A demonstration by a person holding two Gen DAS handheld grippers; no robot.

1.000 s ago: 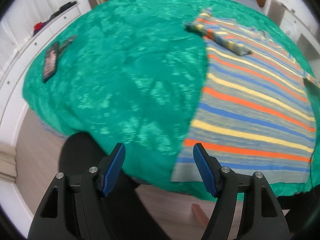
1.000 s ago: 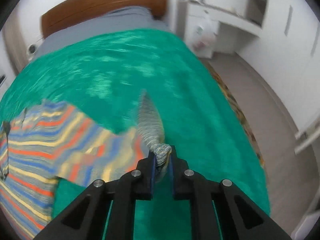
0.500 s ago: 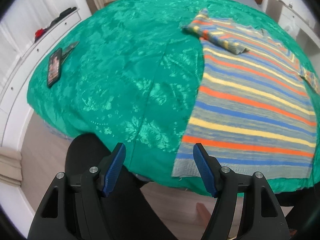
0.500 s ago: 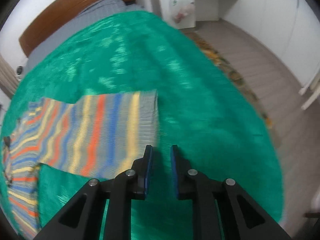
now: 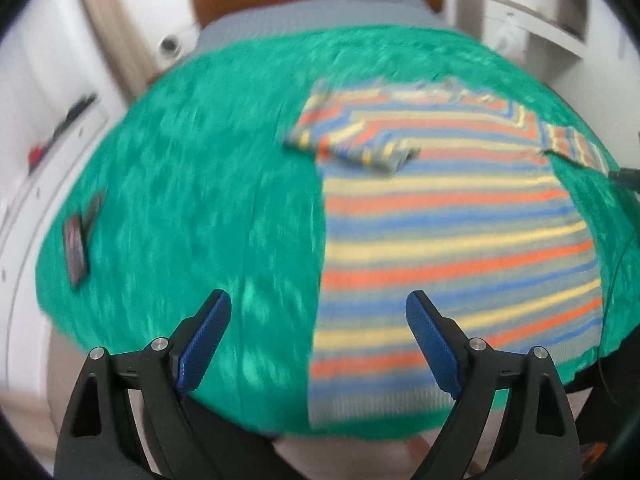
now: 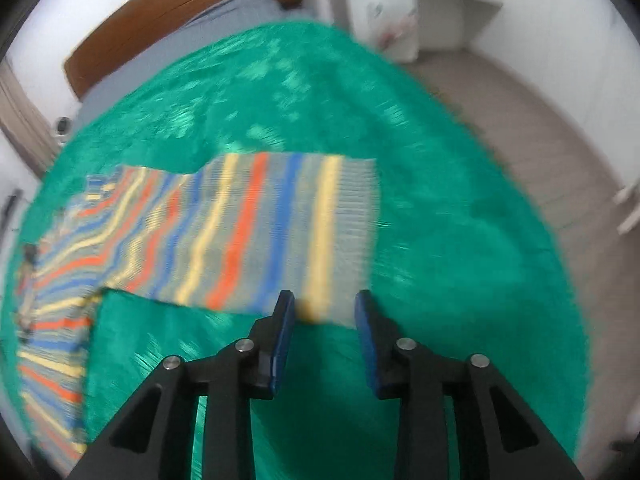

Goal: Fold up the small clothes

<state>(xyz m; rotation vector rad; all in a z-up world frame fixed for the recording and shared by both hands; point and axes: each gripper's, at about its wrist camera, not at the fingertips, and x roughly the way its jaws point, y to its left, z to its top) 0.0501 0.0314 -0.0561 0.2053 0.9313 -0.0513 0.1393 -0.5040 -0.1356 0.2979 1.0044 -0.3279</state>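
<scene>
Striped knitwear, a small sweater (image 5: 452,220) in orange, yellow, blue and grey bands, lies spread flat on the green bedspread (image 5: 192,184), its hem toward the near edge of the bed and its neckline toward the headboard. One sleeve (image 5: 352,144) is folded in across the chest; the other sleeve (image 6: 248,232) lies stretched straight out to the side, its ribbed cuff just ahead of the right gripper (image 6: 324,312). That gripper holds nothing, its jaws parted to a moderate gap, with the cuff edge showing between the tips. The left gripper (image 5: 318,320) hangs above the near hem with its jaws spread wide, also empty, straddling the sweater's side edge. By my reading the outstretched sleeve is the next part to fold in, and the risk lies there: a pinch on the cuff that also catches the slippery bedspread would drag the cover and skew the body, and a shallow bite on the loose rib could slip mid-fold and leave the sleeve bunched. Both views are smeared by motion, so whether the right tips touch the cloth cannot be told. The sweater's lower corner is hidden behind the left gripper's finger (image 5: 432,344), and a dark flat object (image 5: 78,240) near the bed's left edge, perhaps a phone, is too blurred to identify.
</scene>
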